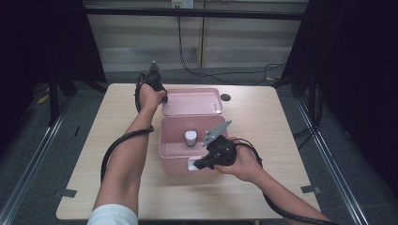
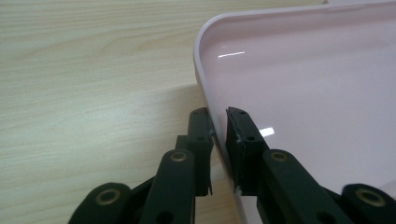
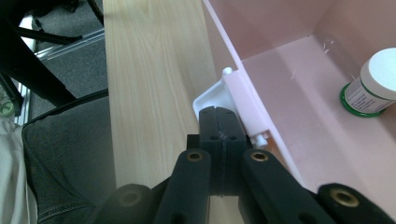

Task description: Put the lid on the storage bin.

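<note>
Box (image 1: 176,157) mid-bench, bottle (image 1: 190,138) inside | left gripper (image 2: 219,122) jaws pinching lid (image 1: 192,102) rim behind box | right gripper (image 3: 219,119) jaws closed at box's white latch (image 3: 210,95) | advise: swing lid slowly, steady box.

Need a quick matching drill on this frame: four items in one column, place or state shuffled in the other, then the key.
Items
1. flat pink plastic lid
2. small white-capped bottle with a green-edged label
3. white plastic latch on the near wall of the pink plastic box
4. left gripper

Place or state
A. stands upright inside the box
B. lies on the table beyond the box
C. jaws astride the lid's rim
D. just ahead of the shut right gripper

Pairs: 1-B, 2-A, 3-D, 4-C
</note>
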Motion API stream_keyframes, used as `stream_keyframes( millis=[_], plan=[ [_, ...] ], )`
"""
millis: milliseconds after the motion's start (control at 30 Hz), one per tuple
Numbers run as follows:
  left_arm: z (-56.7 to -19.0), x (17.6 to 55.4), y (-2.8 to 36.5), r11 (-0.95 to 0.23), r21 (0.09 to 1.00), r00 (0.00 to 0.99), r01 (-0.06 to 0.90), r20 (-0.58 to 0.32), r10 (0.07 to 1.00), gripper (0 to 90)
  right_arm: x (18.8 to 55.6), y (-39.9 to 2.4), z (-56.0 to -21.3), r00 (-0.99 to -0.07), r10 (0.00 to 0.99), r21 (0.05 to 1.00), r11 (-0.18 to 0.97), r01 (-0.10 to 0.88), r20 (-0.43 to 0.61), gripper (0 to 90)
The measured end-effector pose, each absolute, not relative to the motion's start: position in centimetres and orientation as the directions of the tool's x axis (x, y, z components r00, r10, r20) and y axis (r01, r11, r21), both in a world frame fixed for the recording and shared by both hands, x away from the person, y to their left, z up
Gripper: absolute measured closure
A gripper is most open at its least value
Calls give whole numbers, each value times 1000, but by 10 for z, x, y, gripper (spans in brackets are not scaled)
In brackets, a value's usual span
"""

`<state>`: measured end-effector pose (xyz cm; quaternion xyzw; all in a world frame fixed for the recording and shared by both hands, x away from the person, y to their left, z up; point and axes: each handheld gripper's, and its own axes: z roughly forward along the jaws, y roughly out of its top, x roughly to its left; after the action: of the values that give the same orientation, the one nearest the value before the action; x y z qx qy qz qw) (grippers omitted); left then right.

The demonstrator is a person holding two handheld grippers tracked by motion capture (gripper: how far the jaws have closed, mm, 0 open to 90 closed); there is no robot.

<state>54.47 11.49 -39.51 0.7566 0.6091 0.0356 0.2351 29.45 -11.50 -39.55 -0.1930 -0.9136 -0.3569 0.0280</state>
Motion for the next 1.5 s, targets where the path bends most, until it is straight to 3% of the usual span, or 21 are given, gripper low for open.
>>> stream_keyframes(
  millis=[1500],
  plan=[
    [-329,524,119,-130,421,242,898,-225,944,861,294,-106,-393,-906,369,603,682,414,205,900]
  ],
)
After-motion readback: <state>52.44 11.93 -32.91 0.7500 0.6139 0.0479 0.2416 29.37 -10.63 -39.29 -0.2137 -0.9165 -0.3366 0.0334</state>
